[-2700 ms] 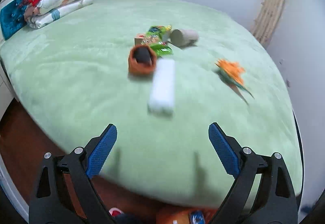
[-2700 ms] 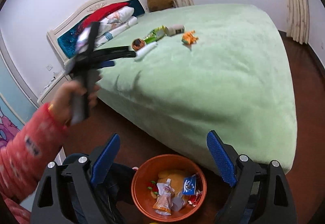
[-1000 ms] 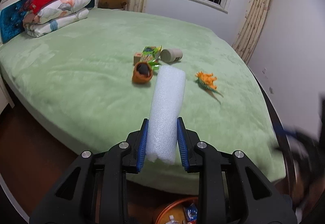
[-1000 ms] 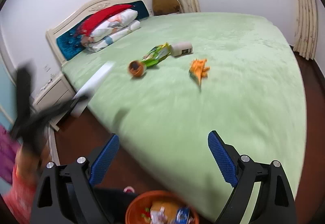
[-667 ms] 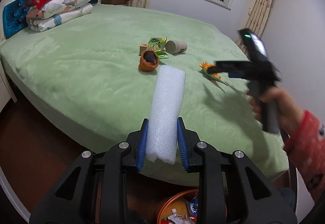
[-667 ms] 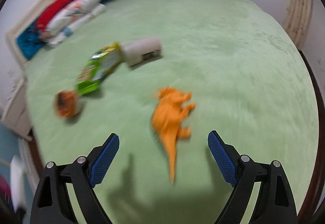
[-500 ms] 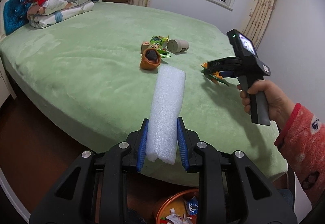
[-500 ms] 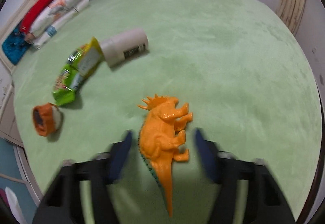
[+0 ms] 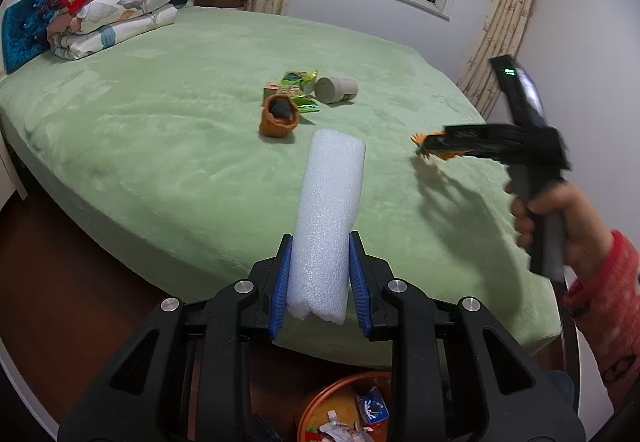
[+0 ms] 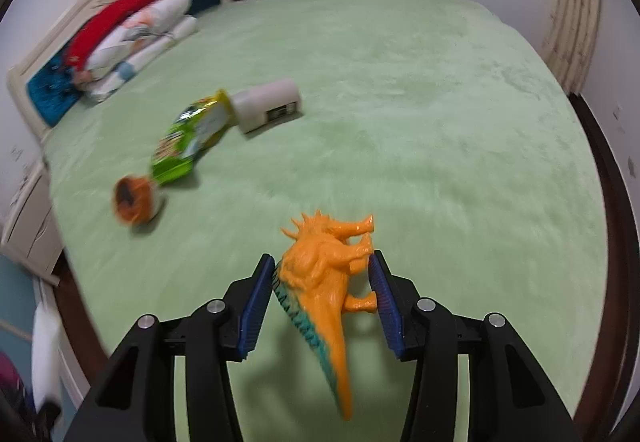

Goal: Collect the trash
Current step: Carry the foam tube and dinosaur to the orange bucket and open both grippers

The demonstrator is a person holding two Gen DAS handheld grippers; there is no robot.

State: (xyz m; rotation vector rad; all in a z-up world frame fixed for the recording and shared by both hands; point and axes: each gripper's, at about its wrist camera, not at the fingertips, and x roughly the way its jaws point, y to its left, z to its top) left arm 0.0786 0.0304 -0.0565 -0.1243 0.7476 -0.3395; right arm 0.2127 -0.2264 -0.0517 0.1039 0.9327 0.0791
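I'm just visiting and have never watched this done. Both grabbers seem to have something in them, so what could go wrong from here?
The right gripper has just been closing around the orange dinosaur, gripping its bumpy back and legs; it might twist or slip out. It also looks like a toy, perhaps not trash. The left gripper clamps only the end of the long foam roll, which could bend or miss the orange basin below.

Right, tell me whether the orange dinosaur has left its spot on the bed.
Yes. The orange dinosaur has been drawn away from the snack bag, between the right gripper's blue pads.
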